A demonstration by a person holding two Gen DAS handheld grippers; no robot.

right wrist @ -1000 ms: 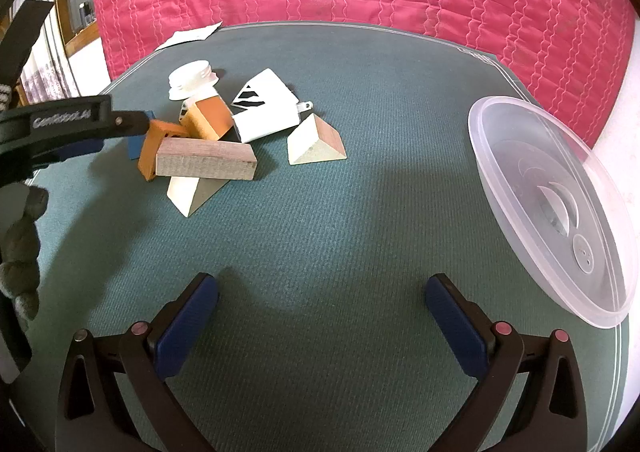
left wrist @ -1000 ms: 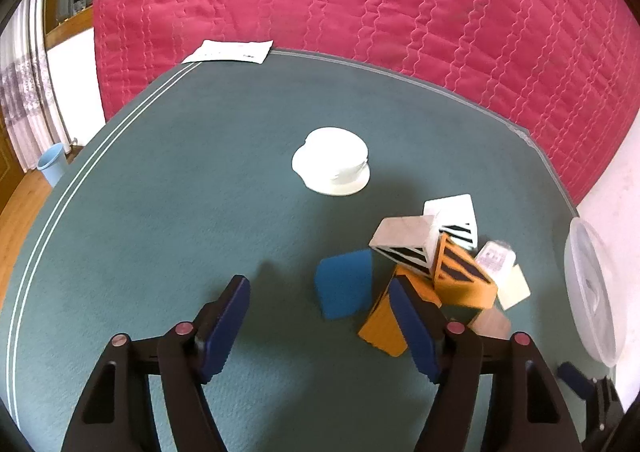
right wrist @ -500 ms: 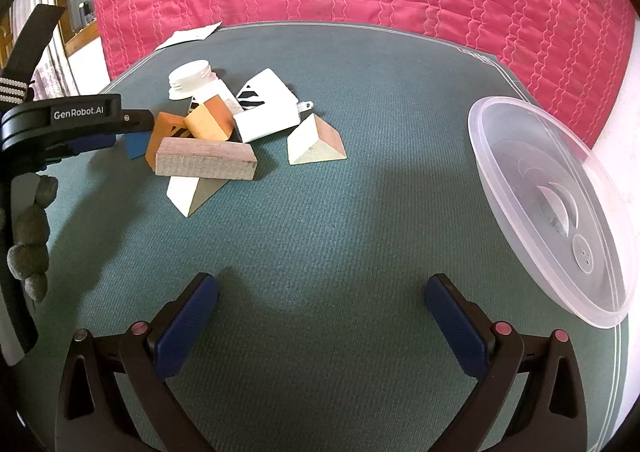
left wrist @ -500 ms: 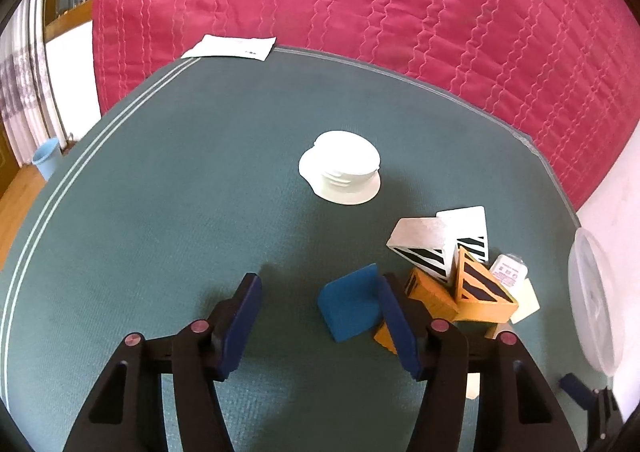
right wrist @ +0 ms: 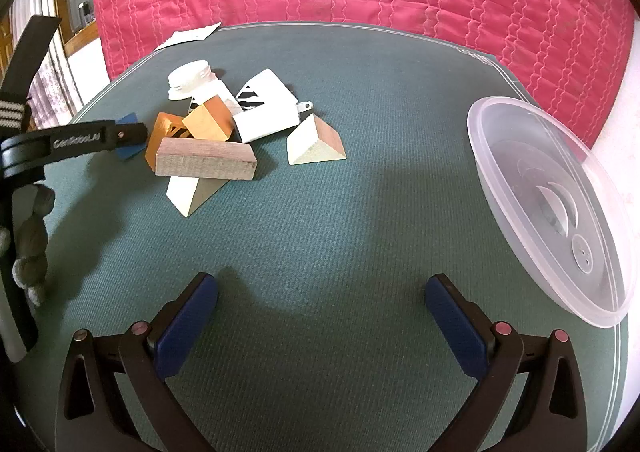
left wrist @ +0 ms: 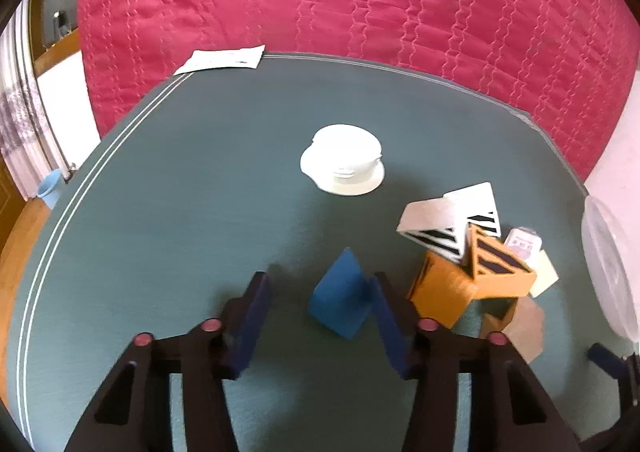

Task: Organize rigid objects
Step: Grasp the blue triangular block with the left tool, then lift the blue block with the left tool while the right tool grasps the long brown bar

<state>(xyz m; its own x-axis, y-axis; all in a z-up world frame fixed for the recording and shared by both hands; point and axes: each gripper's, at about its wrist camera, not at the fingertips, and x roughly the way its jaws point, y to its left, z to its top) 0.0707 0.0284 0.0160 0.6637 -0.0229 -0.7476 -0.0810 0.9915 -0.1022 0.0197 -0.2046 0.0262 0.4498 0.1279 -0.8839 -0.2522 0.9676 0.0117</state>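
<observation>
A blue block [left wrist: 343, 298] lies on the green table between the open fingers of my left gripper [left wrist: 320, 310], touching the right pad. To its right is a pile of orange blocks [left wrist: 444, 292] and white striped blocks [left wrist: 448, 222]. In the right wrist view the pile shows as orange blocks [right wrist: 208, 122], a brown wooden block [right wrist: 204, 164], white pieces [right wrist: 266, 112] and a cream wedge [right wrist: 314, 142]. My right gripper [right wrist: 320, 316] is open and empty over bare table, near the front. The left gripper's finger [right wrist: 80, 140] reaches in from the left.
A clear plastic lid [right wrist: 548, 208] lies at the table's right edge, also in the left wrist view [left wrist: 608, 264]. A white round cap [left wrist: 343, 165] sits mid-table. A white paper [left wrist: 224, 59] lies at the far edge. A red quilted cover [left wrist: 360, 0] is behind.
My left gripper has moved forward and to the left so the blue block now sits between its fingers. The right gripper has not moved.
</observation>
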